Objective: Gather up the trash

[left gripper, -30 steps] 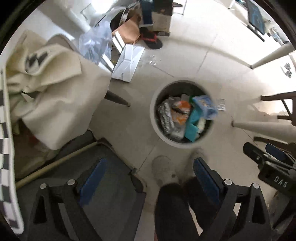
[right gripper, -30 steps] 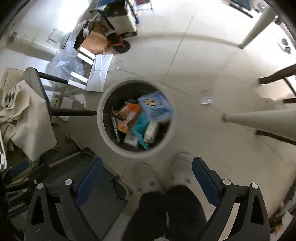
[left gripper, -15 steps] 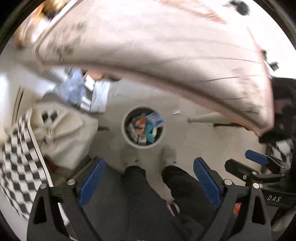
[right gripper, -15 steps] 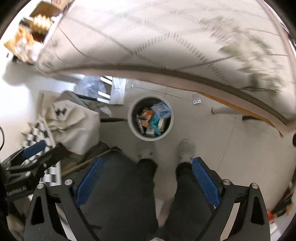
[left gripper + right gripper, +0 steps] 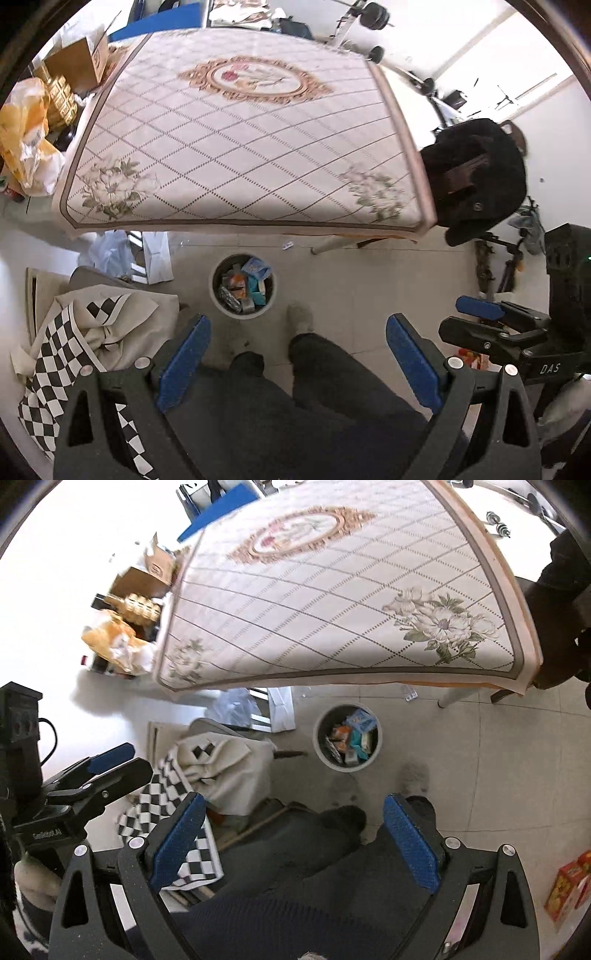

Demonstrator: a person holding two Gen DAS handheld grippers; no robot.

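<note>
A round grey trash bin (image 5: 217, 300) stands on the tiled floor below the table's near edge, filled with wrappers and small boxes; it also shows in the right wrist view (image 5: 322, 754). My left gripper (image 5: 299, 360) is open and empty, held high above my legs. My right gripper (image 5: 293, 840) is open and empty too, at about the same height. Each gripper shows in the other's view: the right one (image 5: 476, 317) at the right, the left one (image 5: 110, 768) at the left. A small wrapper (image 5: 287, 245) lies on the floor under the table.
A table with a floral diamond-pattern cloth (image 5: 258, 140) fills the upper view. A chair draped with cream and checkered fabric (image 5: 92, 332) stands at left, a chair with a black coat (image 5: 476, 177) at right. Cardboard boxes and yellow bags (image 5: 33, 125) sit at far left.
Both grippers have risen from just above the bin to above table height. The bin now looks small and far below, and the tabletop has come into view.
</note>
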